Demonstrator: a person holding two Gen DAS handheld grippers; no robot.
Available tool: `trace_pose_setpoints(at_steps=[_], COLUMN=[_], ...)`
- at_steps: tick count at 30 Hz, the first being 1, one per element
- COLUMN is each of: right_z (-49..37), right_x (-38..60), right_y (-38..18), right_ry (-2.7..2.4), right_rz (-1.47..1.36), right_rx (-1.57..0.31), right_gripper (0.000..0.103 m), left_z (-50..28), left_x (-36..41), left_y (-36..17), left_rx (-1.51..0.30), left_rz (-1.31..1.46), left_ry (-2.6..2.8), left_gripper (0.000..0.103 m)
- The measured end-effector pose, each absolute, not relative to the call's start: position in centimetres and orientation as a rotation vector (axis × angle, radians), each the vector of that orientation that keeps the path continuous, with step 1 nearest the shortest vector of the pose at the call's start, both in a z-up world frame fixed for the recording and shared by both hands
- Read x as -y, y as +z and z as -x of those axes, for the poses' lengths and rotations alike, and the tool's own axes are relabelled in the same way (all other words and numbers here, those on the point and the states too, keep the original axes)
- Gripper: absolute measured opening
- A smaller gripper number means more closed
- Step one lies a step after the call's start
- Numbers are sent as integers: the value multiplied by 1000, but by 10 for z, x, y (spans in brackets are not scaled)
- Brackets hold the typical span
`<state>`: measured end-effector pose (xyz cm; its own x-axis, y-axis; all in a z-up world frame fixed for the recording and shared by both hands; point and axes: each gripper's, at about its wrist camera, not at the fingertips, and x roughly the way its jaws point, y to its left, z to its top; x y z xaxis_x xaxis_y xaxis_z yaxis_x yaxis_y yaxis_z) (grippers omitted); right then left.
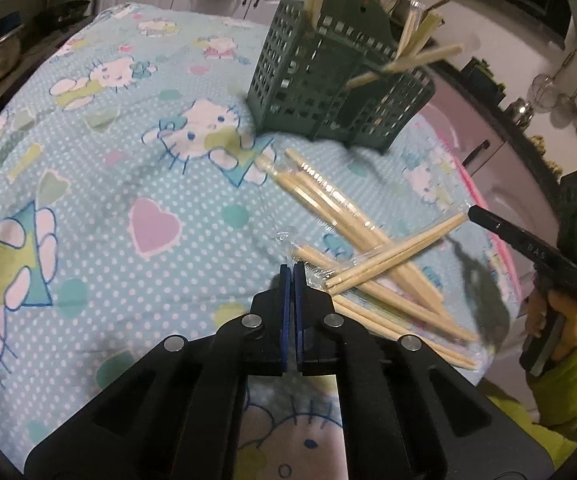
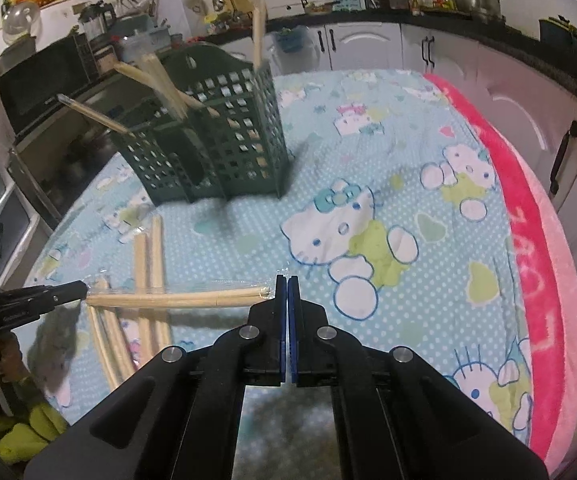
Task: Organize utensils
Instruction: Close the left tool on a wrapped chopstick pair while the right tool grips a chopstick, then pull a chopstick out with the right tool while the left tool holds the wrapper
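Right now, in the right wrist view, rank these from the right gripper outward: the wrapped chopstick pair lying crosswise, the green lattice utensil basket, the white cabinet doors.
1. Crosswise plastic-wrapped wooden chopstick pair: its end sits just left of the right gripper.
2. Green lattice plastic utensil basket: ahead, left, mid-table.
3. White cabinet doors: beyond the table's far edge.
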<state>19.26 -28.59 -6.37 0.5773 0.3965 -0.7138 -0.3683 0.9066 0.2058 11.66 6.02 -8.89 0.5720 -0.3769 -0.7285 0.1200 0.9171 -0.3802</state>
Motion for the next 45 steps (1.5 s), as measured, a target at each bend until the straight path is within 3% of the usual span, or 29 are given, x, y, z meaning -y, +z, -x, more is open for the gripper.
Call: trace_pose_setpoints(at_steps=[28, 45], right_z=[-166, -158], right_x=[250, 248], right_y=[69, 102], right_ry=[534, 575], right_rz=[26, 47], right_rx=[-550, -480], right_gripper=[1, 1], left_z=[-120, -128], left_x=[-38, 1], left_y=[24, 77], left_rx=[-658, -573], left_rz=[264, 210], left_ry=[-386, -482], left_gripper=[0, 0])
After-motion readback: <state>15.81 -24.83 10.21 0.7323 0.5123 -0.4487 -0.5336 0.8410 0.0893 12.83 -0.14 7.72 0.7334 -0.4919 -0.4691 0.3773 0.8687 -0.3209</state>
